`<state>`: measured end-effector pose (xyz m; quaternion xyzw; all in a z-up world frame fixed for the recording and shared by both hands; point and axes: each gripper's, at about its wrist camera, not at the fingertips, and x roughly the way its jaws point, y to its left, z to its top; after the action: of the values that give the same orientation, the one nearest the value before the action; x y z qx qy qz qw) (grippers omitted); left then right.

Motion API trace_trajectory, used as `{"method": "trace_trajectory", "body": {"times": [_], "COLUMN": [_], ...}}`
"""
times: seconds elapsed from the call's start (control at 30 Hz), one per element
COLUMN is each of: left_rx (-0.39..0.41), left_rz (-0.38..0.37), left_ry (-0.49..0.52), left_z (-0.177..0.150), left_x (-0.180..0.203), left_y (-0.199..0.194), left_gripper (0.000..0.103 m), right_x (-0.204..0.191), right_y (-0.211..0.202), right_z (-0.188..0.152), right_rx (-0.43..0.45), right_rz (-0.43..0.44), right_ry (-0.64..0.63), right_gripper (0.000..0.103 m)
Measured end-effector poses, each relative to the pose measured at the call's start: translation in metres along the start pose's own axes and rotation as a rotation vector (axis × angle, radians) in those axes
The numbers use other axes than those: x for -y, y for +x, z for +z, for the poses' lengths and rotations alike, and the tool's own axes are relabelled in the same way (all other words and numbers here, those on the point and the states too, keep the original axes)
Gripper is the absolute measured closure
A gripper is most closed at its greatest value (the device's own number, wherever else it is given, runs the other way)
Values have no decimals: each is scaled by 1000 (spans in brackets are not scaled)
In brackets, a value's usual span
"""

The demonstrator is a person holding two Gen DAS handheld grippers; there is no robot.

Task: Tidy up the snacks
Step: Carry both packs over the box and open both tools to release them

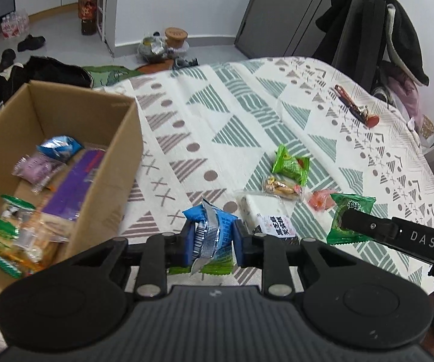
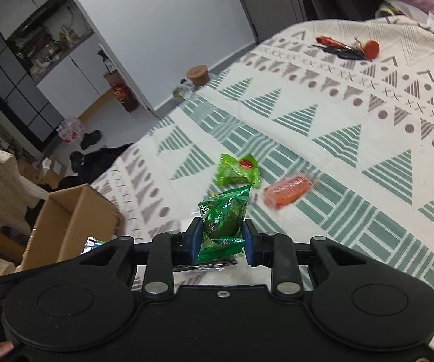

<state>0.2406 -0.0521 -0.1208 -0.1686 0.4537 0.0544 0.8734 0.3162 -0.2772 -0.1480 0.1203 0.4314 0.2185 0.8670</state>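
My left gripper (image 1: 211, 241) is shut on a blue snack packet (image 1: 212, 229), held just above the patterned tablecloth, right of the open cardboard box (image 1: 108, 163) that holds several snacks. My right gripper (image 2: 222, 236) is shut on a dark green snack packet (image 2: 223, 214); it also shows in the left wrist view (image 1: 351, 220) at the right. Loose on the cloth lie a light green packet (image 1: 290, 164), a small yellow packet (image 1: 281, 187), a white packet (image 1: 266, 214) and an orange candy (image 2: 287, 190).
A red-and-black tool with keys (image 1: 357, 107) lies at the table's far right. The box (image 2: 72, 220) also shows in the right wrist view, low at the left. Bags, shoes and jars sit on the floor beyond the table.
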Motion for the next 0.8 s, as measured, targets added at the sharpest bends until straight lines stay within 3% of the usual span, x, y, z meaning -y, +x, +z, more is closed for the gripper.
{"method": "trace_trajectory", "body": {"times": [0.8], "left_rx": [149], "left_rz": [69], "left_ry": [-39], "left_z": [10], "left_x": [-40], "left_y": [-91], "left_gripper": [78], "right_x": [-87], "right_y": [-33], "right_z": [-15], "right_rx": [90], "right_rz": [164], "right_ry": [-115], "right_gripper": [75]}}
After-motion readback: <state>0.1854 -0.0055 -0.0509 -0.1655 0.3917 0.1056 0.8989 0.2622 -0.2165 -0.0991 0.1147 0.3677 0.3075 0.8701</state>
